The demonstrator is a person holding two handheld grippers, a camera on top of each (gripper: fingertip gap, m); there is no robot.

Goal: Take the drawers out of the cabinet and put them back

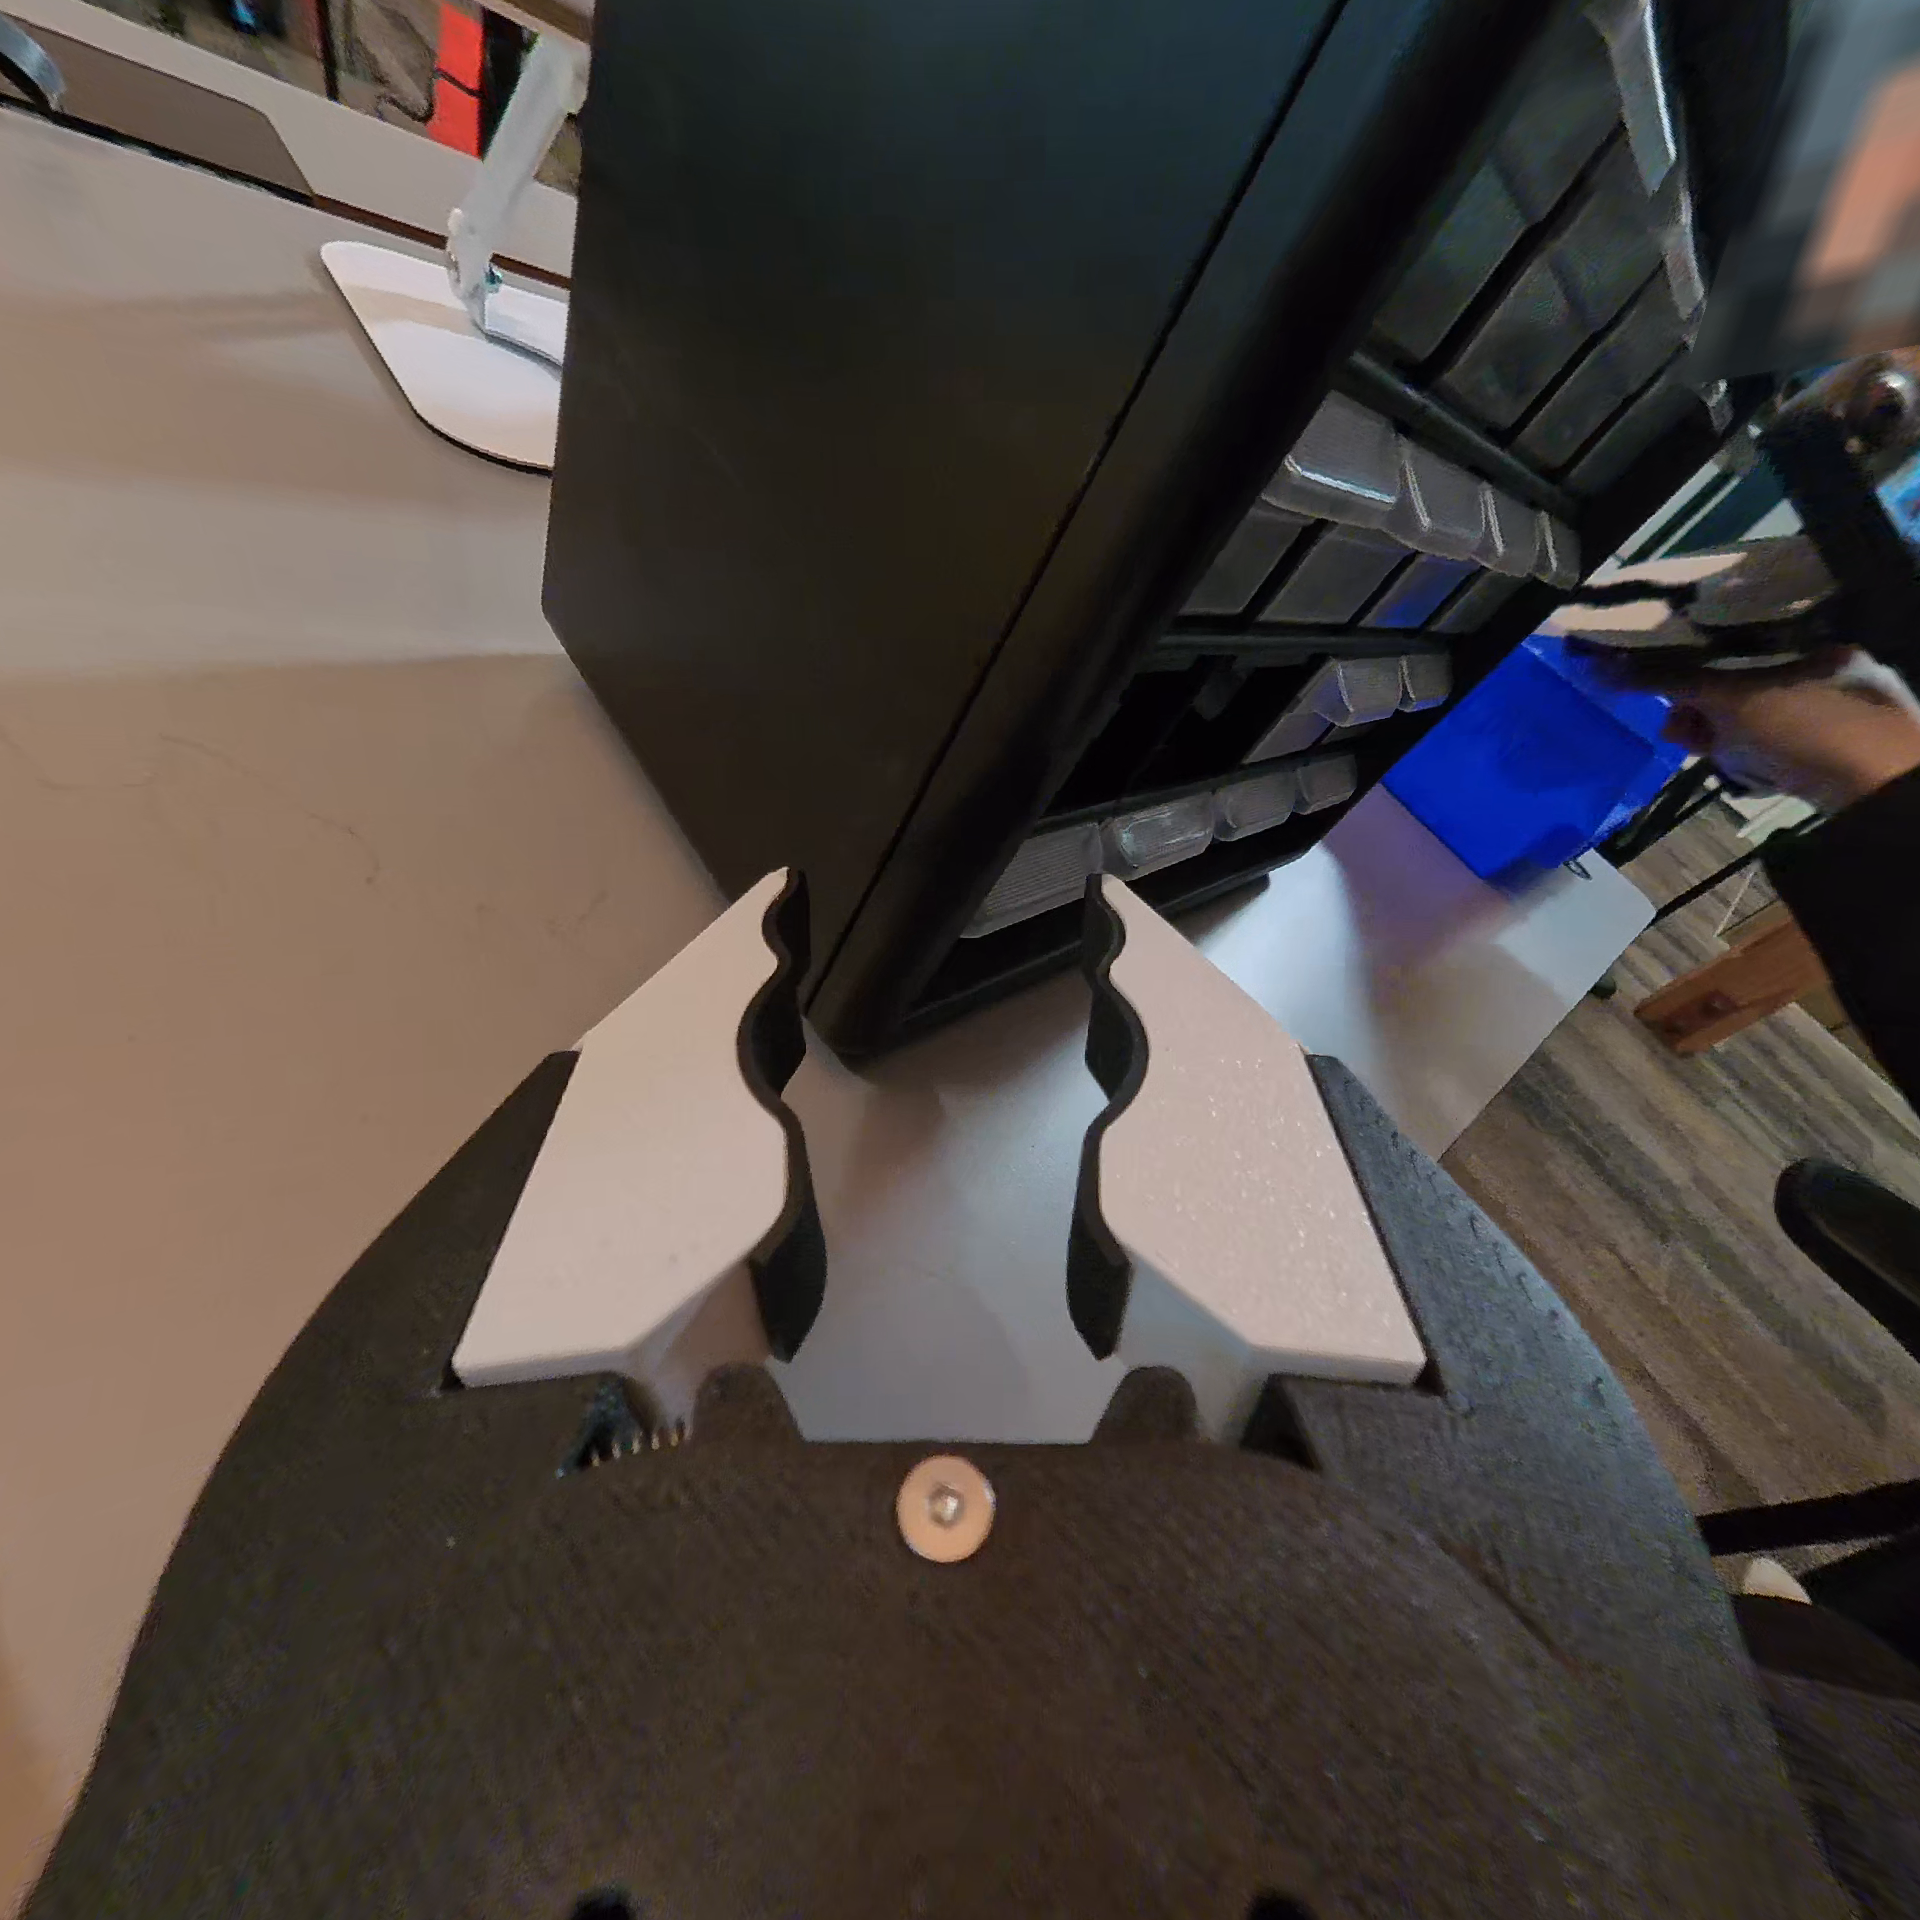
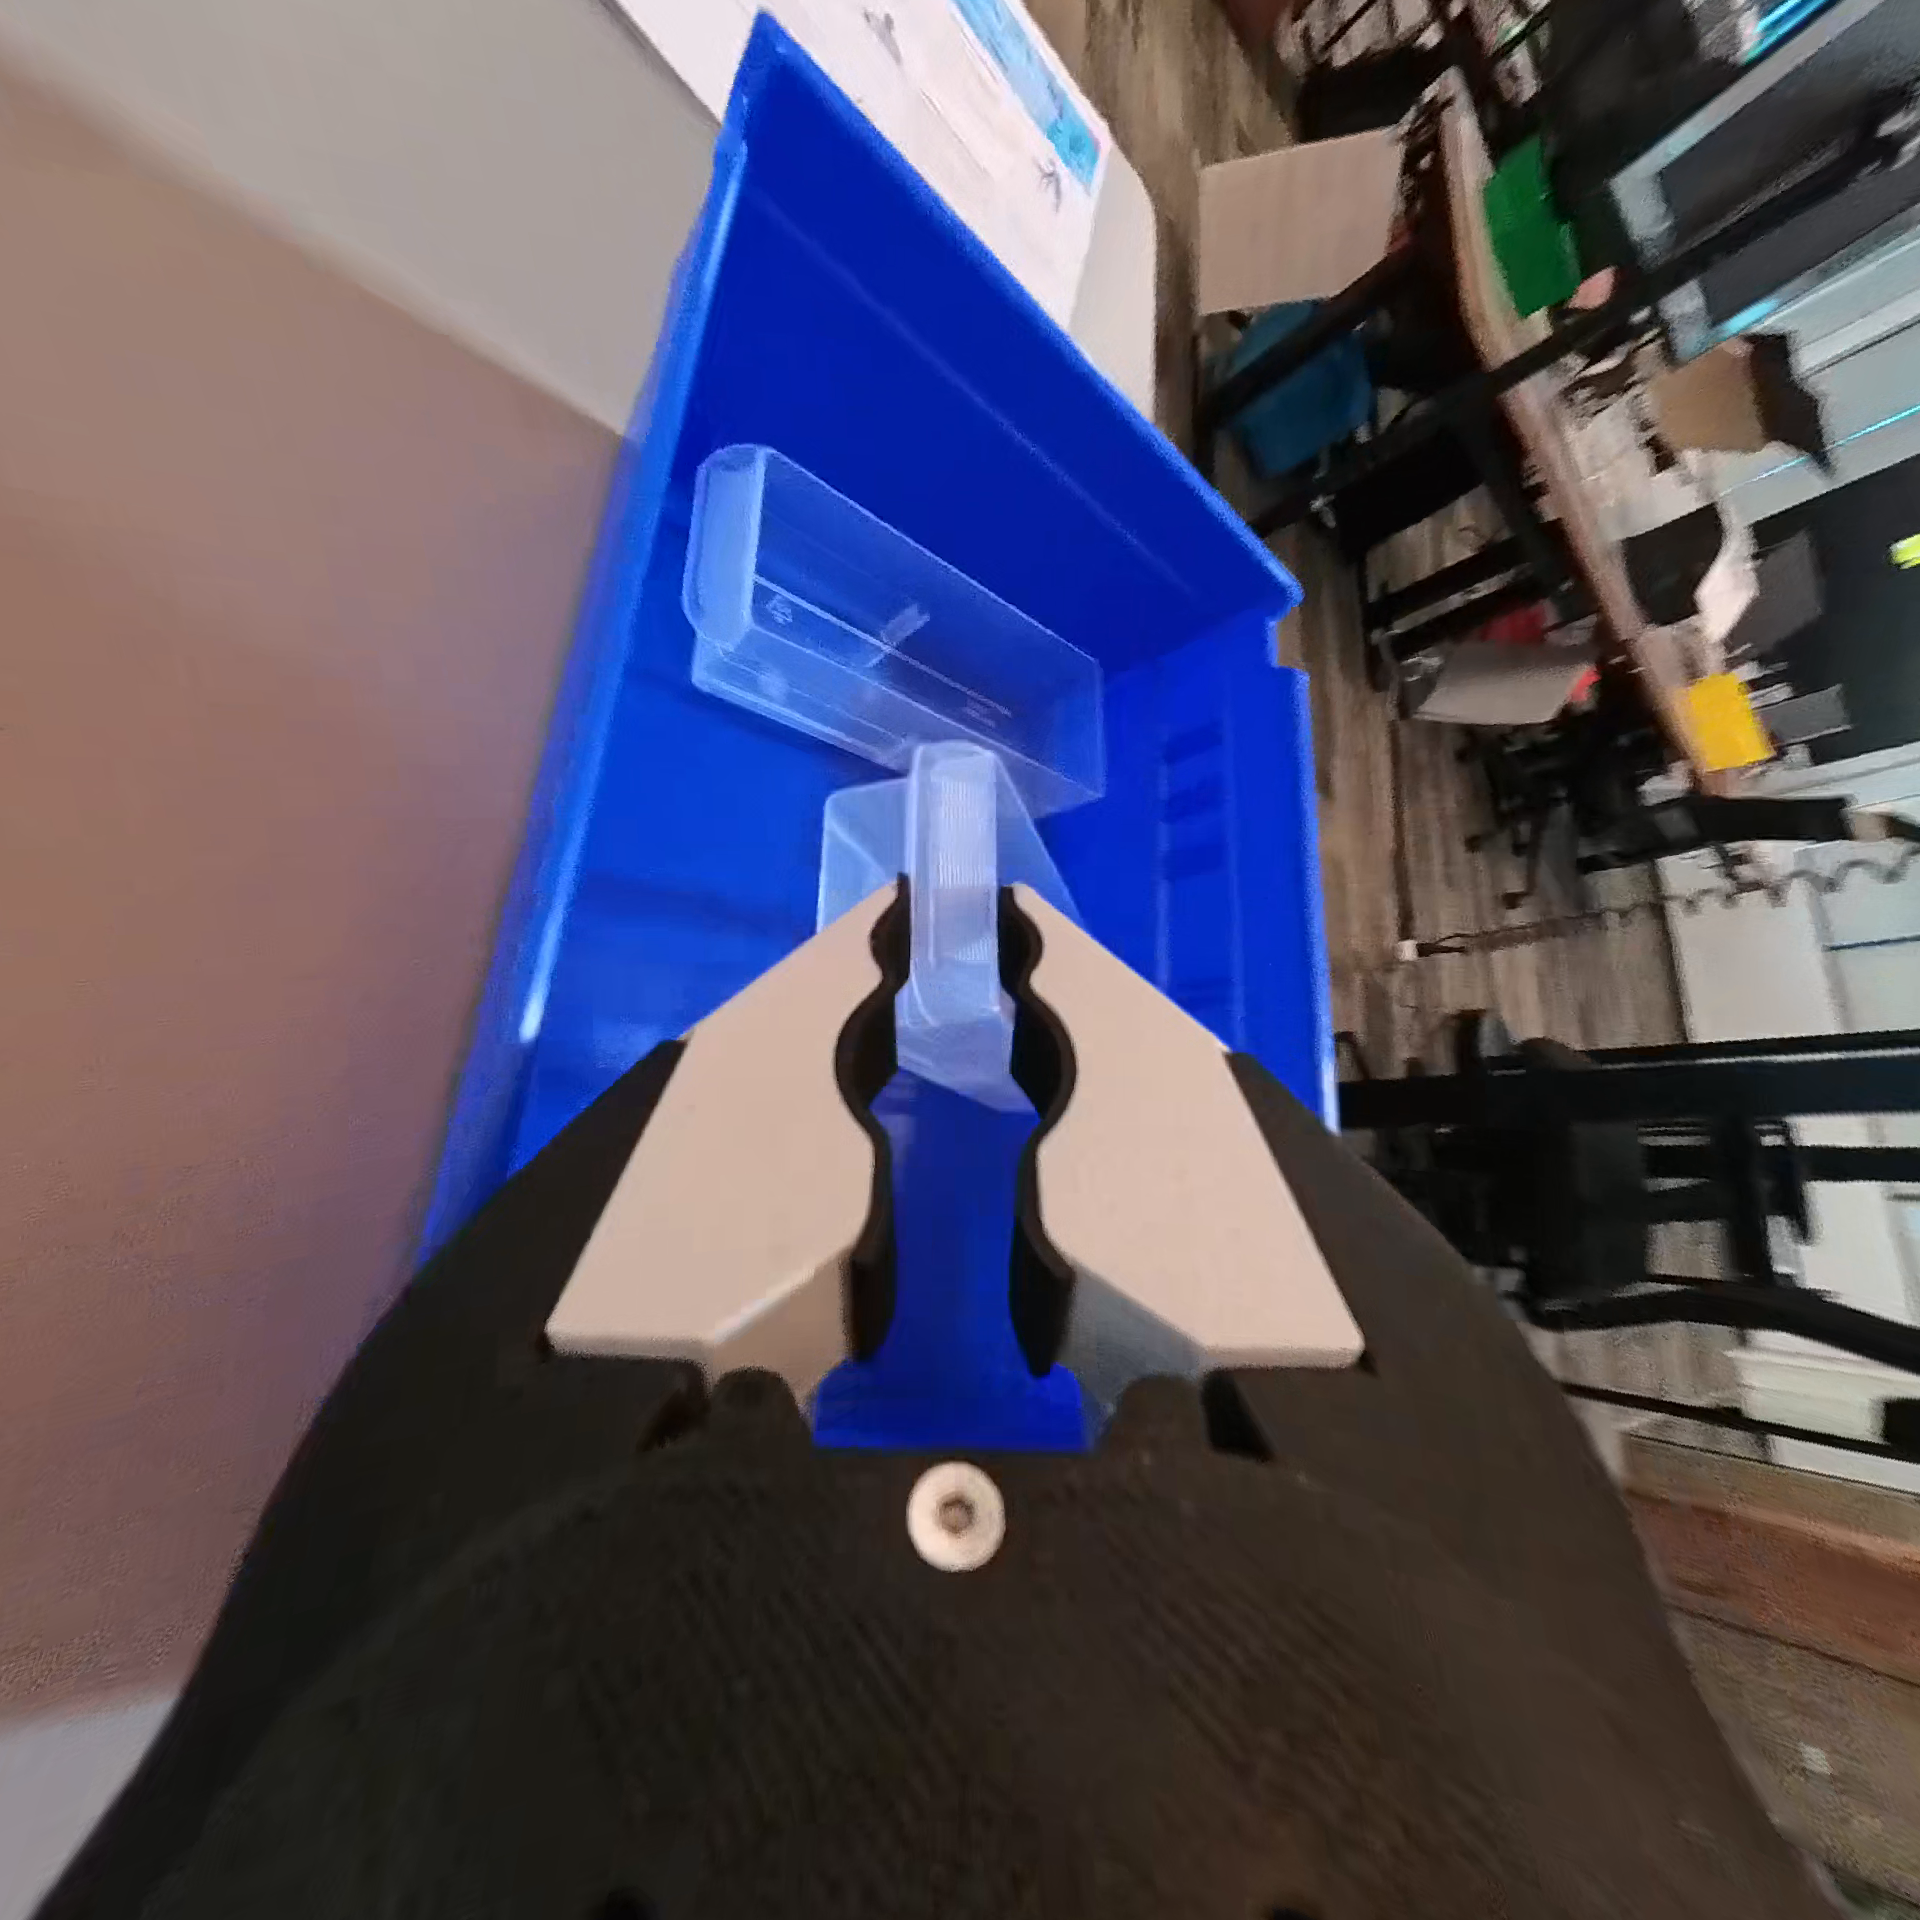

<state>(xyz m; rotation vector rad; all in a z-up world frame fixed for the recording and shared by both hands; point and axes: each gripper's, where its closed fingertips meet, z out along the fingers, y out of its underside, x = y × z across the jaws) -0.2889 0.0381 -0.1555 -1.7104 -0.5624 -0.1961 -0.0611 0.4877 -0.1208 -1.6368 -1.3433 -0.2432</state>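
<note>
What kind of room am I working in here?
Probably a workshop or lab. A black small-parts cabinet with clear drawers stands on the table. A blue bin sits beside it, and long benches loaded with boxes and equipment line the wood-look floor behind.

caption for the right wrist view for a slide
Right gripper holds a clear drawer over a blue bin containing another.

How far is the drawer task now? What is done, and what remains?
Done: one clear drawer lies in the blue bin. In hand: the right gripper holds a second drawer over it. The left gripper is open by the cabinet. Left: more drawers, then returning all.
</note>
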